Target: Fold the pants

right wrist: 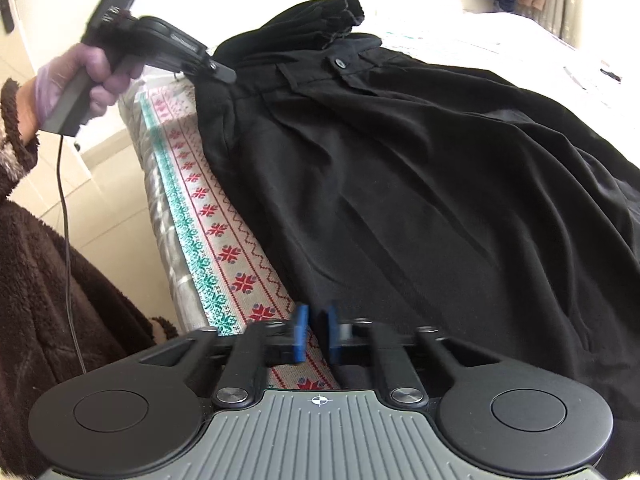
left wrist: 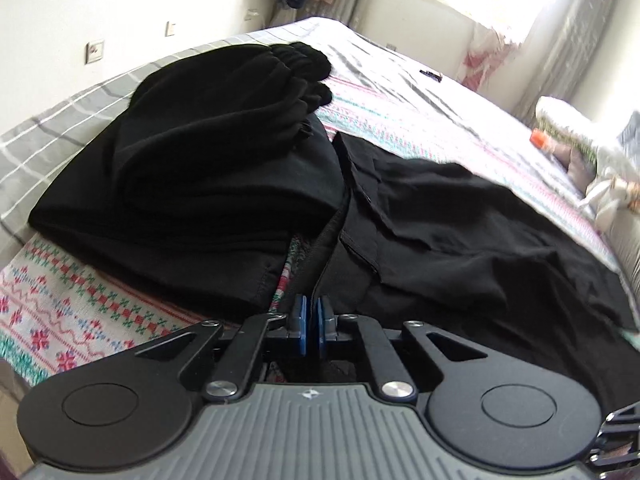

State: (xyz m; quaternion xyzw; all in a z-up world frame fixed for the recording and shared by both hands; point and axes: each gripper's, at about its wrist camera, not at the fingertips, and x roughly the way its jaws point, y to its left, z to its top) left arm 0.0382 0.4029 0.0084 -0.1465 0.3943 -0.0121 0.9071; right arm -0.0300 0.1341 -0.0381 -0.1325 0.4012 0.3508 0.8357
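Note:
Black pants [left wrist: 460, 232] lie spread on a bed; their waistband with a button [right wrist: 340, 63] is at the far end in the right wrist view. My left gripper [left wrist: 312, 316] is shut, its blue pads pinching the near waist edge of the pants beside the zip. From the right wrist view that same left gripper [right wrist: 222, 72] bites the waistband corner, held by a gloved hand [right wrist: 96, 72]. My right gripper [right wrist: 315, 332] is shut on the pants' [right wrist: 400, 180] side edge lower down the leg.
A stack of folded black clothes [left wrist: 200, 160] sits just left of the pants, touching the waist. A patterned knit blanket [right wrist: 224, 232] covers the bed, whose edge [right wrist: 160, 200] runs along my left. A brown fleece sleeve [right wrist: 40, 280] and a cable [right wrist: 64, 200] hang there.

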